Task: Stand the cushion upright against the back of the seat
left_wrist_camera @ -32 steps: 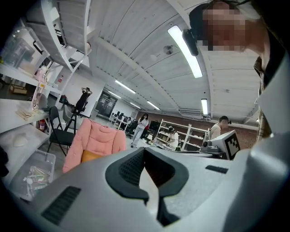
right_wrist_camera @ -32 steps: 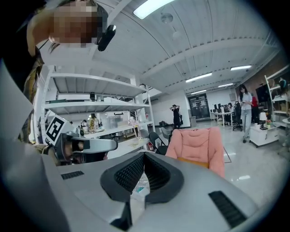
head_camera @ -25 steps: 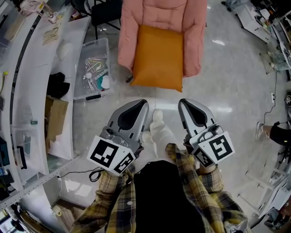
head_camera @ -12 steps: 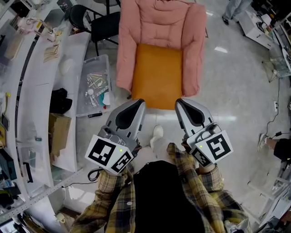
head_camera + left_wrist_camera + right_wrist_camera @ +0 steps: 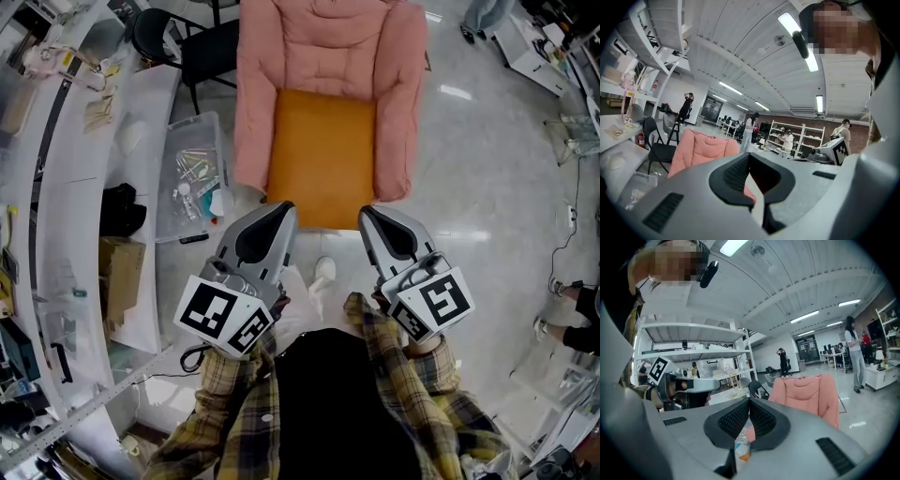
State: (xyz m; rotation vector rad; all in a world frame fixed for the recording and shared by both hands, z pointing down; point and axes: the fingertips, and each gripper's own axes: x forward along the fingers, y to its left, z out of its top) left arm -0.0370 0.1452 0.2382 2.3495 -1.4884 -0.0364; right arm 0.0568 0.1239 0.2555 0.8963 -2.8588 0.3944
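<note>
An orange cushion (image 5: 322, 155) lies flat on the seat of a pink padded armchair (image 5: 328, 42), straight ahead of me in the head view. My left gripper (image 5: 282, 208) is shut and empty, its tip just short of the cushion's near left corner. Level with it, my right gripper (image 5: 368, 213) is shut and empty too, by the cushion's near right corner. In the left gripper view the pink chair (image 5: 701, 150) rises behind the shut jaws. From the right gripper view the chair's back (image 5: 806, 392) shows beyond its shut jaws.
A clear plastic bin (image 5: 190, 169) of small items stands on the floor left of the chair. A long white bench (image 5: 84, 187) runs along the left. A black chair (image 5: 202, 47) stands behind the armchair's left side. Several people stand far off in the room.
I have walked toward the armchair, so it and the cushion now sit closer and lower in the head view. Both grippers stay shut, side by side.
</note>
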